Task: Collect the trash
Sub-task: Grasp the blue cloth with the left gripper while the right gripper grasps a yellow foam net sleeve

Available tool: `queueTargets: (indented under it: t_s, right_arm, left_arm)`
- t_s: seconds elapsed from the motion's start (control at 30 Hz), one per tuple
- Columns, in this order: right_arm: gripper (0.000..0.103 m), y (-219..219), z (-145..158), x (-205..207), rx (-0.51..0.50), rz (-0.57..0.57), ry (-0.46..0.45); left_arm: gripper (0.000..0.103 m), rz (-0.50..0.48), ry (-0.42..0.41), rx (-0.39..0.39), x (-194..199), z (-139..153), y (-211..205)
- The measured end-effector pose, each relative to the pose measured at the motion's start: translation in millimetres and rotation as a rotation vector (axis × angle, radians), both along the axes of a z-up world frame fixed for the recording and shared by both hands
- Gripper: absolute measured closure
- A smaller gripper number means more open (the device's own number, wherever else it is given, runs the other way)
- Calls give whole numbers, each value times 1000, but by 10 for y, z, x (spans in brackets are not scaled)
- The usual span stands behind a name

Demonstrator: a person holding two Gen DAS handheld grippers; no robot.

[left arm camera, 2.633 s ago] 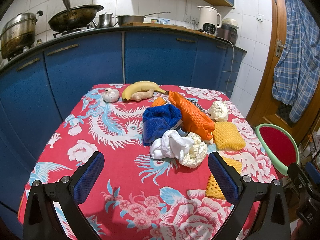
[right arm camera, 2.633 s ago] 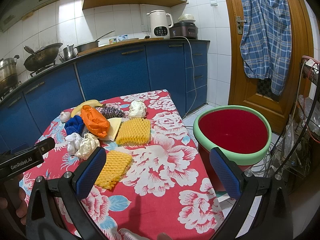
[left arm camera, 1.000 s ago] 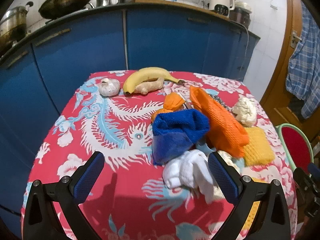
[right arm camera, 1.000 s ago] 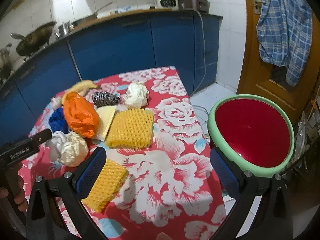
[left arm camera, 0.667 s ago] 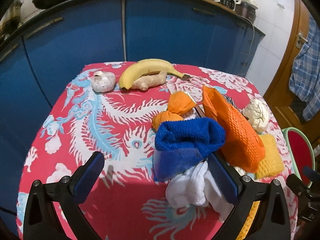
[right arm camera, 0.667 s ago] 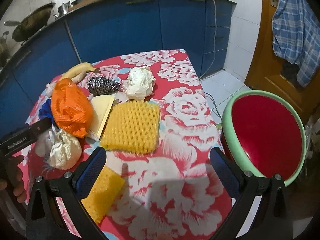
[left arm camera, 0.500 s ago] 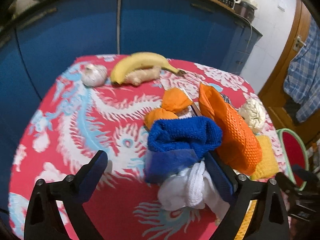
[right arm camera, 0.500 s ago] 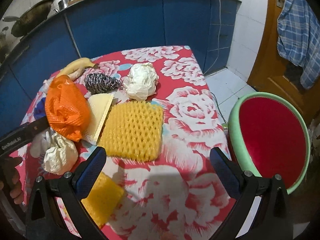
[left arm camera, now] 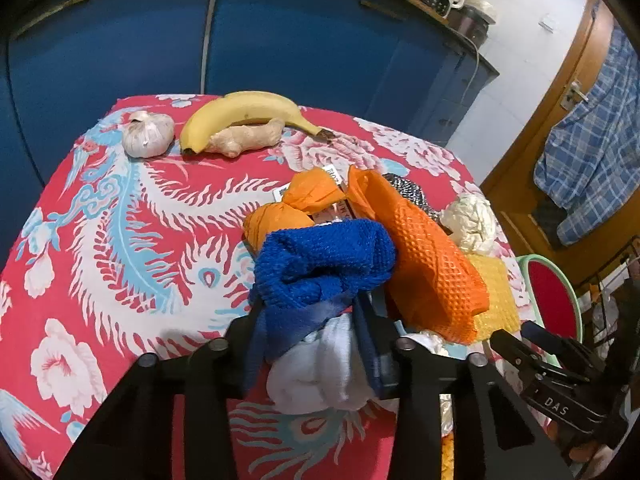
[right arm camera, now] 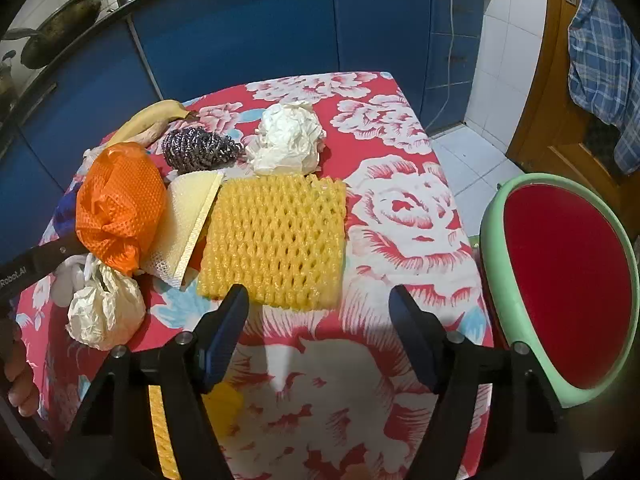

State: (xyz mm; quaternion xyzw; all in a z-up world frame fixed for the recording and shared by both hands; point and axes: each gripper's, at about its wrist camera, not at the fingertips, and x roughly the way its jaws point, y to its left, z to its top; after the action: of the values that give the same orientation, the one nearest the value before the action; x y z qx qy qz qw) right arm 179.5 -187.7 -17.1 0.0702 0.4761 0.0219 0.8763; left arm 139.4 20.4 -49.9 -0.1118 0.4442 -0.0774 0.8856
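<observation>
In the left wrist view my left gripper point(left arm camera: 310, 312) is closing its jaws, and the pads press on a white cloth point(left arm camera: 320, 372) and the hem of a blue cloth point(left arm camera: 320, 260) bunched over it. An orange mesh bag point(left arm camera: 424, 256) lies just right of them. In the right wrist view my right gripper point(right arm camera: 318, 296) hovers at the near edge of a flat yellow foam net point(right arm camera: 276, 236). Its jaws are closing, the pads still apart from the net. A second yellow net point(right arm camera: 160, 420) lies under the left finger.
A red bin with a green rim point(right arm camera: 490, 240) stands off the table's right side. On the flowered tablecloth point(left arm camera: 120, 220) lie a banana point(left arm camera: 240, 108), ginger point(left arm camera: 248, 138), garlic point(left arm camera: 148, 134), a steel scourer point(right arm camera: 196, 148), crumpled white paper point(right arm camera: 288, 140) and a cream plastic bag point(right arm camera: 104, 308). Blue cabinets stand behind.
Both grippers came forward and lower over the table. The left jaws went from wide apart to closed around the white and blue cloths. The right jaws narrowed over the yellow net.
</observation>
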Motion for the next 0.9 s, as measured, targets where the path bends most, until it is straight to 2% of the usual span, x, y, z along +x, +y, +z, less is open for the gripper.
queueTargets:
  t_s: [0.1,0.17,0.23,0.27,0.33,0.37,0.43,0.53,0.8,0.87,0.9]
  right_arm:
    - [29,-6,1,-8,5,6,-6]
    - [35,-6,2,-17,1,10,-15]
    - [48,-17,11,-29,1,8,-21]
    - [51,-28,17,-30,5,4,-21]
    - [68,-52,27,-27,23,-1,-19]
    - [72,-58,27,-23,31,1,-15]
    - [88,-67,26,-27,52,2,-12]
    - [100,-71,35,-72,84,-2,-18]
    - [100,-90,259,-269,82,-19,-104]
    - [95,-123,264,-252,84,-36,-98]
    - [87,-135,263,-235,87,-44,-91]
  left_arm:
    - [71,-1,-9,-6,-32,46,16]
    - [72,-1,-16,-6,-61,80,33]
    - [72,3,-25,-11,-112,127,54]
    - [72,6,-29,-14,-140,151,66]
    - [72,15,-41,-20,-208,212,103]
    - [72,18,-46,-21,-234,233,118]
    - [72,24,-58,-24,-280,284,146]
    - [72,30,-83,-22,-367,376,174]
    - [72,35,-130,-30,-519,567,197]
    - [72,40,-128,-29,-532,571,195]
    - [72,42,-124,-29,-535,564,199]
